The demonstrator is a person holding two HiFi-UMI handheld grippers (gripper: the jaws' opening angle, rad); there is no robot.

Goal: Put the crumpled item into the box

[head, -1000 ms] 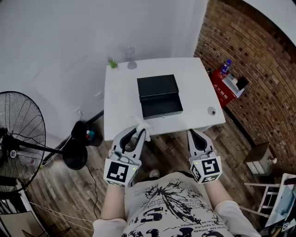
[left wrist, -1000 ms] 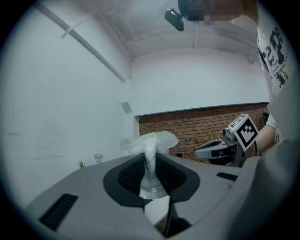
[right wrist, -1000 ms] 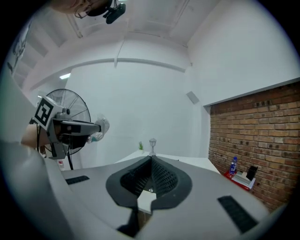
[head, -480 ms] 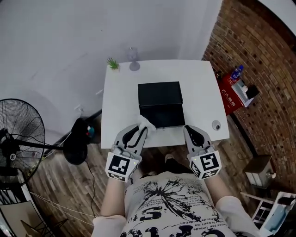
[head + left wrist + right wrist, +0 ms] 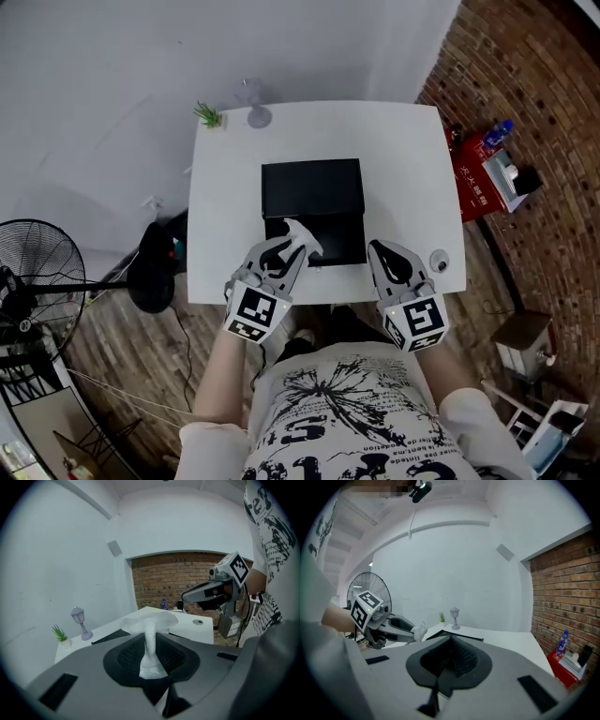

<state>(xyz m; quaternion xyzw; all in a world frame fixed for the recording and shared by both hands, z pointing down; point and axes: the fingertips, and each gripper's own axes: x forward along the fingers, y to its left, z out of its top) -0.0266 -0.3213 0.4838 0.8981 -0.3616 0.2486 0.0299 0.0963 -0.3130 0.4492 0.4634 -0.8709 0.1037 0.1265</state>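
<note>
The left gripper (image 5: pixel 288 249) pinches a crumpled white tissue (image 5: pixel 304 235), the wad poking out past its tips, over the front left edge of the open black box (image 5: pixel 311 187) on the white surface (image 5: pixel 223 178). The right gripper (image 5: pixel 379 251) is pressed together, empty, beside the box.

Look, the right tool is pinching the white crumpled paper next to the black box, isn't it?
Not the right one. The left tool is pinching the white crumpled paper next to the black box. The left gripper view shows the paper squeezed between its jaws. The right tool is shut with nothing in it.
</note>
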